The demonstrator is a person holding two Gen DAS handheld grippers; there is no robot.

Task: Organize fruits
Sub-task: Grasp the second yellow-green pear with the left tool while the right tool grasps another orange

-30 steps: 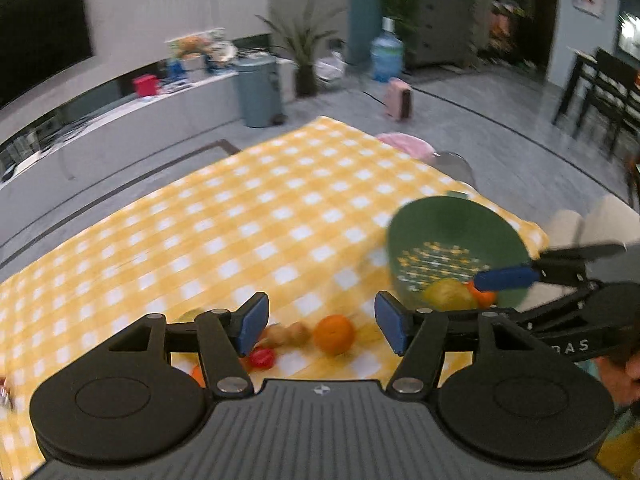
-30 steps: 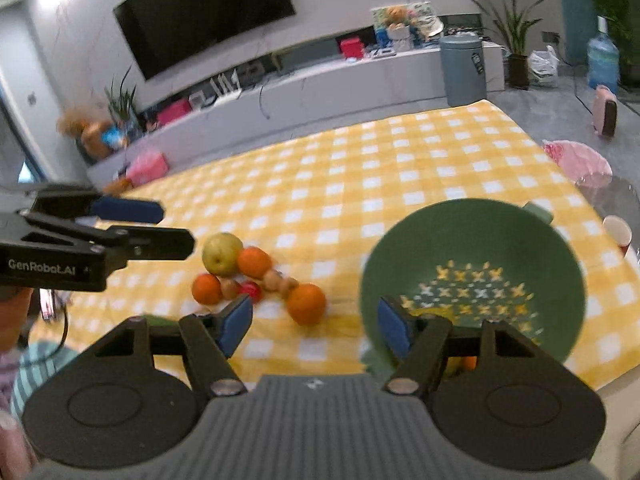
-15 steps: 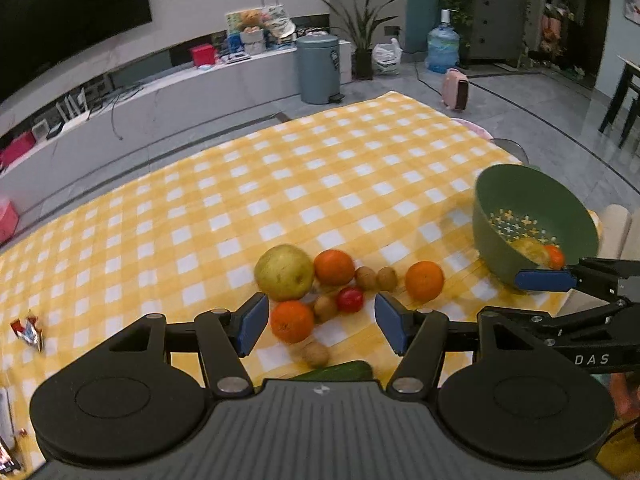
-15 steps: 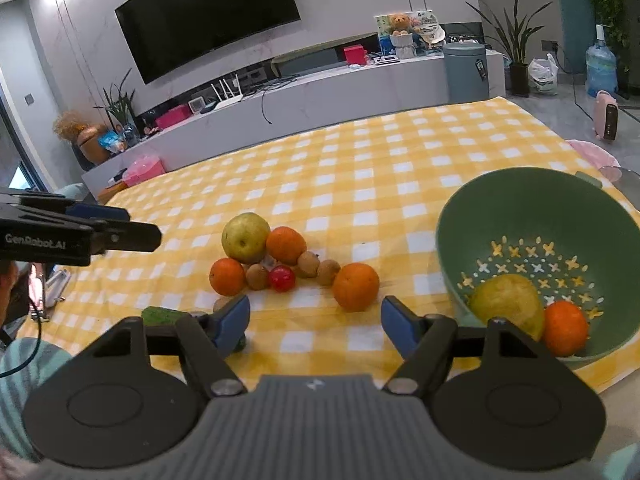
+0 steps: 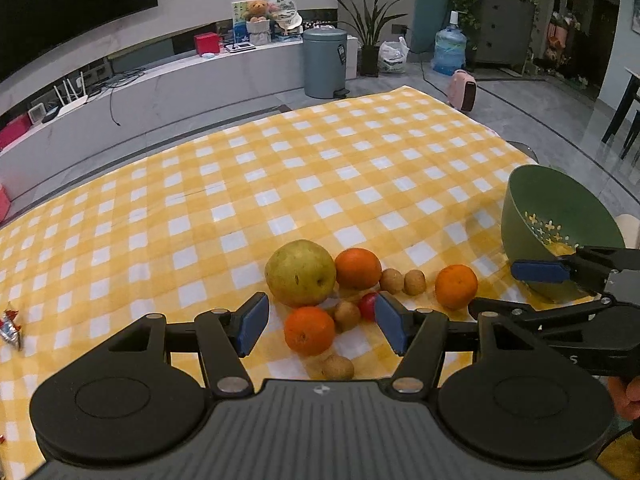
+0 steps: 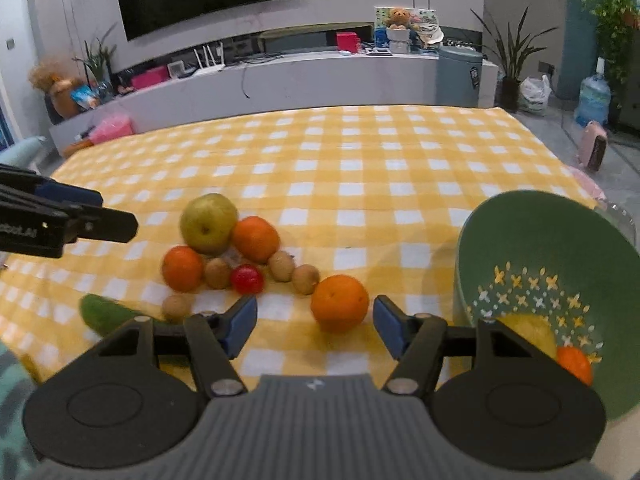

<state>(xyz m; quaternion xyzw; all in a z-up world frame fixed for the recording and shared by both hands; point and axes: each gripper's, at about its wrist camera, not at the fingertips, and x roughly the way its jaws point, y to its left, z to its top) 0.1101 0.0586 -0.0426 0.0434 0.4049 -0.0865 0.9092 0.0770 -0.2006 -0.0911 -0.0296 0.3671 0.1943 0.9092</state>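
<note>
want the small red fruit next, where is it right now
In the right wrist view the small red fruit sits on the checked tablecloth inside the fruit cluster, left of the green colander, between two small brown fruits and below the orange.

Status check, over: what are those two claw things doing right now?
Both hand-held grippers open, empty. Right lines up on lone orange. Green bowl holds two fruits. Path clear.

Dim indoor light, soft shadows, strong fisheye edge warp, slight blur.

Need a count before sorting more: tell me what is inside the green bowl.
In the green bowl: one yellow fruit and one orange. The right tongs cover the bowl's near bottom, so more could hide there.
</note>
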